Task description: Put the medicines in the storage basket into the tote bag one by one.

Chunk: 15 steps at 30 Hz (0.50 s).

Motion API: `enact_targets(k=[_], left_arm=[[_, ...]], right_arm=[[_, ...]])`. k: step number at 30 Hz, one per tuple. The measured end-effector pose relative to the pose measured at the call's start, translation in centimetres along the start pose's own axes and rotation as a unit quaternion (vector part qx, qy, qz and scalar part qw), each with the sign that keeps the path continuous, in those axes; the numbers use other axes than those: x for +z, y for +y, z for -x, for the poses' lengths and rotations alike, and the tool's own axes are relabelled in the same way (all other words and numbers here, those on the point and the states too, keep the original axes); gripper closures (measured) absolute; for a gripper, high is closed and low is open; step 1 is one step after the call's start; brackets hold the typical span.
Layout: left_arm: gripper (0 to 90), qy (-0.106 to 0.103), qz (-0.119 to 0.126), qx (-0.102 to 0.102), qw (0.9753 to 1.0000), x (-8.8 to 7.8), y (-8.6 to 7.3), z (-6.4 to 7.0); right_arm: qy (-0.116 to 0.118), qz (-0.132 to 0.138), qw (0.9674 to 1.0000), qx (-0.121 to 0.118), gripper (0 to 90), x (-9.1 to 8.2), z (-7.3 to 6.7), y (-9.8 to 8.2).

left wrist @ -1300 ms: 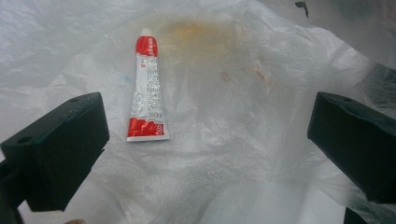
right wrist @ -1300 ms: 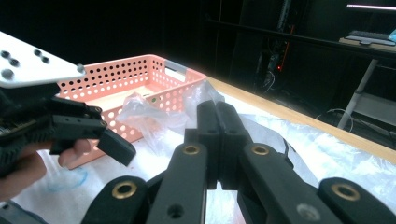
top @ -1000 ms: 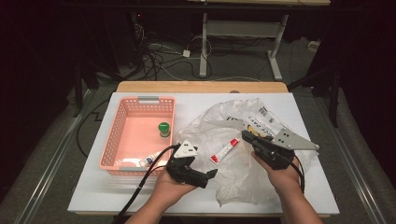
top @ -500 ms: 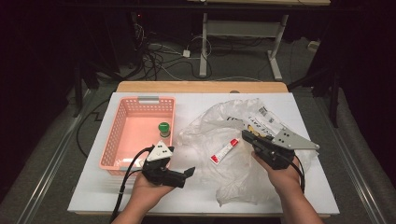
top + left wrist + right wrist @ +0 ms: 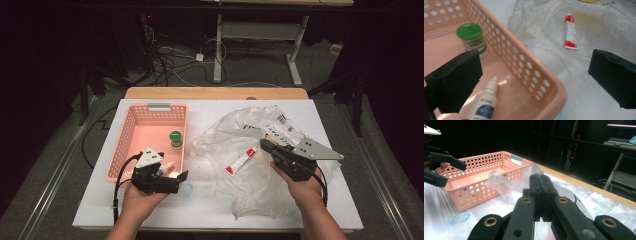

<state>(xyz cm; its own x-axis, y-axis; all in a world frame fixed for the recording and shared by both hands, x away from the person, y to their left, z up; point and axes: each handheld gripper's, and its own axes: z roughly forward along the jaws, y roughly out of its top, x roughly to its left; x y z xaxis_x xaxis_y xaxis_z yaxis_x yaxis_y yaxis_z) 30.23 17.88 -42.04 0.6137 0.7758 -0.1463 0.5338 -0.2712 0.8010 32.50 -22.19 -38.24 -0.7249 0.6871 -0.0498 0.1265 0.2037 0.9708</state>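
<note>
Black jaws on the left hand-held gripper (image 5: 534, 80) stand wide apart with nothing between them, straddling the near corner of the pink basket (image 5: 131, 134). Inside the basket there's a small white dropper bottle (image 5: 484, 103) right by one jaw, and a green-capped jar (image 5: 471, 36) further back. Over on the right, the right hand-held gripper (image 5: 540, 186) is clenched on the clear plastic bag (image 5: 235, 137) spread over the white worktop (image 5: 210, 112), with a red and white tube (image 5: 240, 161) lying on the bag.

Dark room, cable-strewn floor (image 5: 165, 60)
</note>
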Motion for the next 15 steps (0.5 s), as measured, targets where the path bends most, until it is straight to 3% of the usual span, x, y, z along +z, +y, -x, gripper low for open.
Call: enact_targets(k=[15], left_arm=[[0.0,0.052,0.009,-0.045,0.9976,-2.4,-1.2,-4.2]], right_arm=[[0.001,-0.002,1.0000,-0.004,90.0,0.1,-0.1,-0.1]])
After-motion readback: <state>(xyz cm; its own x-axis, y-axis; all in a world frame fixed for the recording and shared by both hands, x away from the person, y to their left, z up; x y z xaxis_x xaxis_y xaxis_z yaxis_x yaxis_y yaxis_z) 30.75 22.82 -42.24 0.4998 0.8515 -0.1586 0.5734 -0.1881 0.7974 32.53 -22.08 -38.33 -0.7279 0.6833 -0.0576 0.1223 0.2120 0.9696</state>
